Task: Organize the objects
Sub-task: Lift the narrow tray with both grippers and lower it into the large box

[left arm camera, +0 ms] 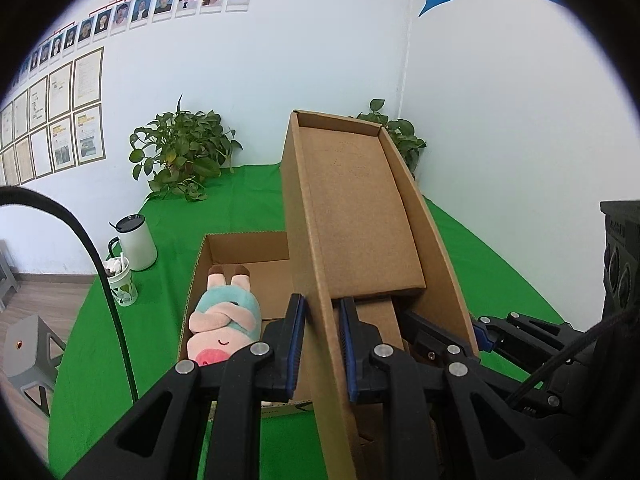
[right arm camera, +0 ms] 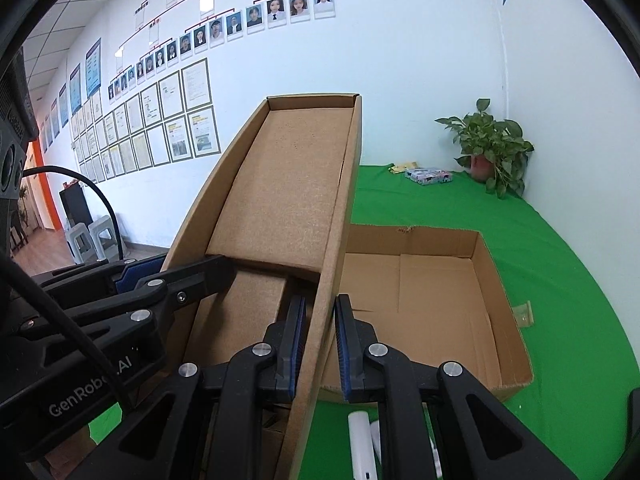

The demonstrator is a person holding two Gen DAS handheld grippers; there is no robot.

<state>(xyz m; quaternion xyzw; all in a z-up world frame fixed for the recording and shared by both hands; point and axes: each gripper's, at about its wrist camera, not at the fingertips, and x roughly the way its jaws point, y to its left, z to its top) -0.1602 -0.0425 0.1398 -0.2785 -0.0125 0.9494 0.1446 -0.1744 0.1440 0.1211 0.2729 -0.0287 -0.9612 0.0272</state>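
A long cardboard lid (left arm camera: 356,216) is held tilted up above the table. My left gripper (left arm camera: 323,344) is shut on its left side wall. My right gripper (right arm camera: 320,344) is shut on its right side wall (right arm camera: 336,240), and shows in the left wrist view (left arm camera: 448,332) too. Under the lid stands an open cardboard box (left arm camera: 240,248), also in the right wrist view (right arm camera: 496,296). A pink and teal plush pig (left arm camera: 224,320) lies in the box's left end.
A green cloth (right arm camera: 560,240) covers the table. A white mug (left arm camera: 138,242) and a cup (left arm camera: 122,284) stand at the left edge. Potted plants (left arm camera: 182,152) (right arm camera: 490,152) stand by the wall. A patterned packet (right arm camera: 428,176) lies at the back. White tubes (right arm camera: 362,444) lie in front.
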